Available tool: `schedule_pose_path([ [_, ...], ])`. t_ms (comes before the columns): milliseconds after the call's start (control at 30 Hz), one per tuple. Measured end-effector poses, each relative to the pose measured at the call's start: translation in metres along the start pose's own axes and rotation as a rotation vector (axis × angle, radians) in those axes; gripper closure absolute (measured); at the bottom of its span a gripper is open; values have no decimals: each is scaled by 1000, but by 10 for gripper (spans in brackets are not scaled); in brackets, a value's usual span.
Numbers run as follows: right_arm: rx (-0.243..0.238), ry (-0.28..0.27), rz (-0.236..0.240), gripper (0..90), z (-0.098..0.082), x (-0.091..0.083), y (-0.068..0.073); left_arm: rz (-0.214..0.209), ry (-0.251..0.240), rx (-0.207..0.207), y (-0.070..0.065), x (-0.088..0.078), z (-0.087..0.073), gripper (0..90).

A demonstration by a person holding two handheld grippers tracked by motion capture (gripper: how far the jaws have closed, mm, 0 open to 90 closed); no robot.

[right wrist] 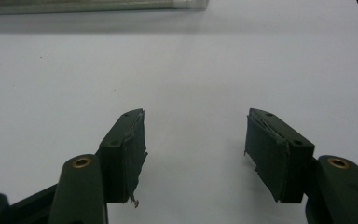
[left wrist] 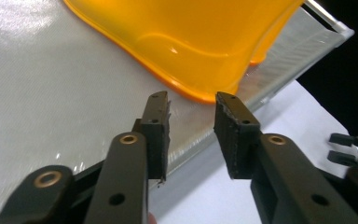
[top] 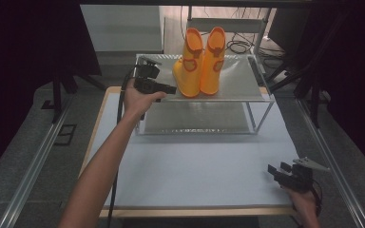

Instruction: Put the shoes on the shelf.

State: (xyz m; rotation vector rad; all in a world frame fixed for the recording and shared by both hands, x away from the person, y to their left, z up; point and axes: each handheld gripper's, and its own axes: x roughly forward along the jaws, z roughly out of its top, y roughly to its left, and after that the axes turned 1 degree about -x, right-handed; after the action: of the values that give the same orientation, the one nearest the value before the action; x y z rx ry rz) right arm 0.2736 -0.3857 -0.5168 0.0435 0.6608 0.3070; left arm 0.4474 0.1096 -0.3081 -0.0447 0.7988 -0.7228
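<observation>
1. In the high view the left gripper (top: 170, 89) sits left of centre in the upper half of the frame, at the left edge of the top shelf (top: 237, 88) of a wire rack. Its jaws point toward frame right and stand released, with nothing between them.
2. In the left gripper view the same left gripper (left wrist: 192, 133) shows its two black pads parted, with bare shelf mesh in the gap. The toe of the near orange rubber boot (left wrist: 186, 51) lies just beyond the fingertips, toward the top of the frame, apart from both pads.
3. In the high view the pair stands upright at top centre. The left boot (top: 189, 64) is the nearer one, just to frame right of the jaws. The right boot (top: 212, 59) stands touching or just beside it, farther right. Each shaft's long axis runs vertically, while the jaws lie level.
4. The left hand is by far the nearer. The right gripper (top: 276, 172) rests at the lower right on the white tabletop (top: 195, 166), well apart from the rack.
5. In the right gripper view the right gripper (right wrist: 196, 144) has its jaws spread wide over bare table, gripping nothing.
6. By my judgement, any regrasp needs a short advance toward frame right.
</observation>
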Motion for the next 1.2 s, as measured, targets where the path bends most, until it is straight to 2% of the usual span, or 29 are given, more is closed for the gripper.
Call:
schedule_pose_path([
  [167,-4,2,-1,372,0,0,0,-25,-6,13,2,-11,-8,626],
  [200,-4,1,-1,372,0,0,0,-49,-12,13,3,-17,-13,618],
  [233,-3,1,-1,372,0,0,0,-49,-12,13,3,-17,-13,612],
  [367,-4,0,-4,372,0,0,-1,-80,-29,33,3,-32,-28,595],
  [533,-7,1,-2,371,0,0,0,-81,-26,67,2,-43,-48,576],
  [567,-7,1,-2,371,0,0,0,-81,-26,67,2,-43,-48,571],
  [600,-6,2,-1,371,0,-1,0,-78,-28,80,1,-47,-57,568],
  [700,-7,1,-2,371,0,0,0,-76,-35,88,0,-51,-65,566],
  [733,-6,3,-1,371,0,0,1,-86,-41,103,-2,-55,-74,565],
  [767,-6,3,-1,371,0,0,1,-86,-41,103,-2,-55,-74,564],
  [933,-12,7,-1,370,-1,0,1,-103,-38,122,-4,-60,-105,558],
  [967,-13,7,-1,370,-1,1,1,-103,-38,122,-4,-60,-105,554],
  [1000,-15,10,0,370,-1,1,2,-95,-37,124,-4,-58,-115,552],
  [1200,-15,17,3,369,-1,2,3,-118,-13,83,4,-47,-143,546],
])
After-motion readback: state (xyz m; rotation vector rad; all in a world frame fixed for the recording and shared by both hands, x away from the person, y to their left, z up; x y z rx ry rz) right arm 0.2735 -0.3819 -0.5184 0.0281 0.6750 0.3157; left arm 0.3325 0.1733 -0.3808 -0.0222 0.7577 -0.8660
